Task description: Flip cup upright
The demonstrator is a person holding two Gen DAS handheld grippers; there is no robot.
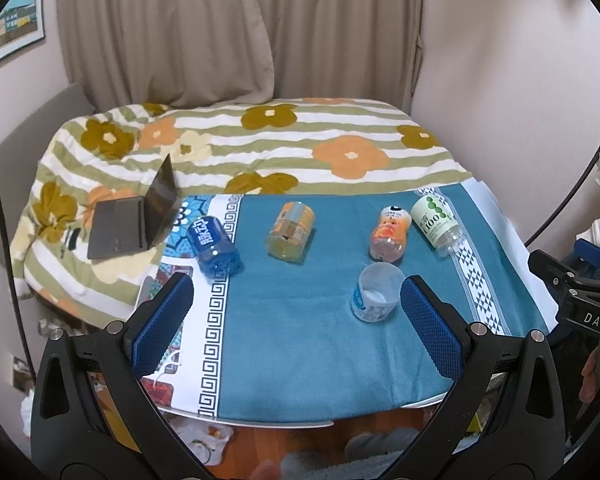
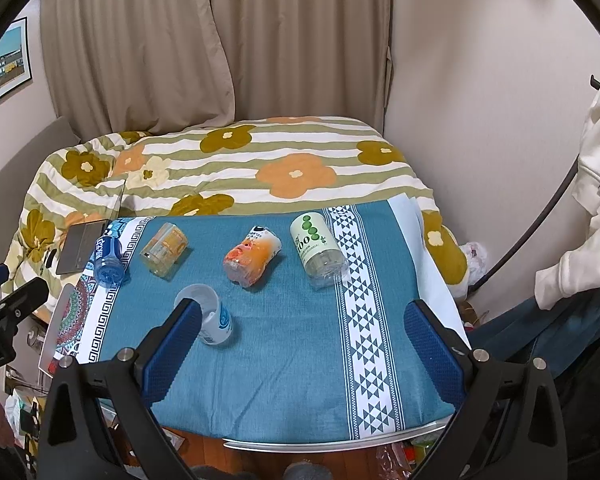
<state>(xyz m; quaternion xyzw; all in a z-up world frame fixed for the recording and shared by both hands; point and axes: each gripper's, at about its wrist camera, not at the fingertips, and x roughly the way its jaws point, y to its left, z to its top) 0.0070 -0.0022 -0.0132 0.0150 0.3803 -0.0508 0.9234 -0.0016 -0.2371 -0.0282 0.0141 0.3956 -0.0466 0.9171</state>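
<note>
A white cup with blue print [image 1: 375,293] stands upright, mouth up, on the teal cloth; it also shows in the right wrist view [image 2: 214,317]. Four cut bottle cups lie on their sides behind it: blue [image 1: 214,247], yellow-orange [image 1: 291,230], orange [image 1: 390,233] and green-white [image 1: 436,221]. My left gripper [image 1: 296,312] is open and empty, held above the table's front, its right finger just right of the white cup. My right gripper [image 2: 304,336] is open and empty, its left finger in front of the cup.
The table [image 1: 204,344] has a patterned white border at left and right. An open laptop [image 1: 136,220] sits on the flowered bed quilt [image 1: 300,148] behind. Curtains and walls stand at the back. A white garment [image 2: 596,184] hangs at right. Clutter lies on the floor below.
</note>
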